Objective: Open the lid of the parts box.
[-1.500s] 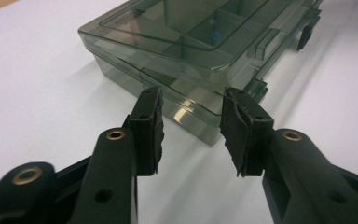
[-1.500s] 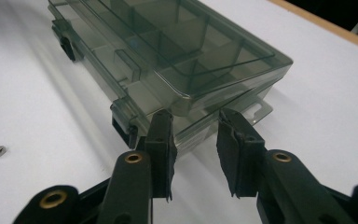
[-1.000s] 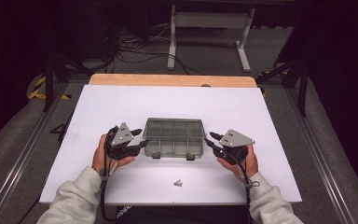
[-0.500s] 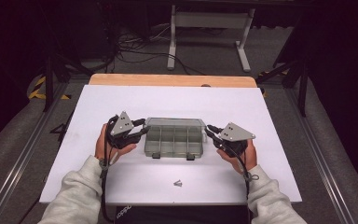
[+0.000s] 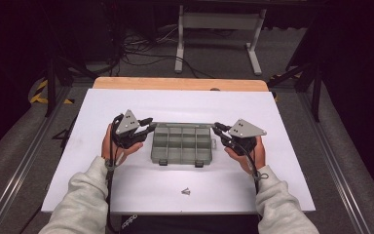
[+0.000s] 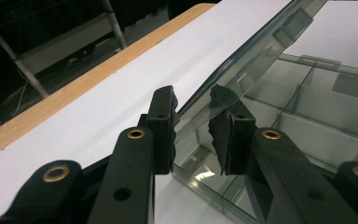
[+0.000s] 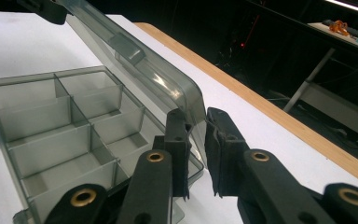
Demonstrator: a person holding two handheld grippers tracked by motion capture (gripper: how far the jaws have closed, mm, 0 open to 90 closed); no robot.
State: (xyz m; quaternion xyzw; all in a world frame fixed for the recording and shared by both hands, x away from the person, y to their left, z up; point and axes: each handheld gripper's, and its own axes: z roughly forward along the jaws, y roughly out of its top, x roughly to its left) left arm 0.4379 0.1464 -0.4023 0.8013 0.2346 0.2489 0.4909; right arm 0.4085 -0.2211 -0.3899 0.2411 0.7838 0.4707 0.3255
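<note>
**Clerk:** Item one, largest first?

**Keeper:** White-topped table with a wooden far edge [image 5: 126, 100]; it served as the work surface and bore everything else.

**Clerk:** Item two, and where did it sit?

**Keeper:** Smoke-grey transparent plastic compartment box [image 5: 181, 146]; it lay flat at the middle of the table, between the two hands, square to the person, probably so each hand could reach one end; its divided cells looked empty.

**Clerk:** Item three?

**Keeper:** Hinged clear plastic lid [image 6: 261, 51]; it was tilted up off the box front, hinged along the far side; judged to be partway open, held at both ends so it rose evenly without twisting.

**Clerk:** The tools?

**Keeper:** Left gripper [image 6: 191, 126]; its jaws had just been closing, with the lid's end rim between them, pinched. Right gripper [image 7: 196, 149]; its jaws had likewise just been closing, and they nipped the lid's other corner between the pads. Both came in from the sides, leaving the cells unobstructed.

**Clerk:** Smaller fittings?

**Keeper:** Two dark front latches [image 5: 163, 162]; they sat on the near wall, evidently released, since the lid stood clear of them.

**Clerk:** Smallest?

**Keeper:** Small metal screw [image 5: 186, 191]; it lay loose on the table, near the front edge, apart from the box; possibly awaiting a cell.
</note>
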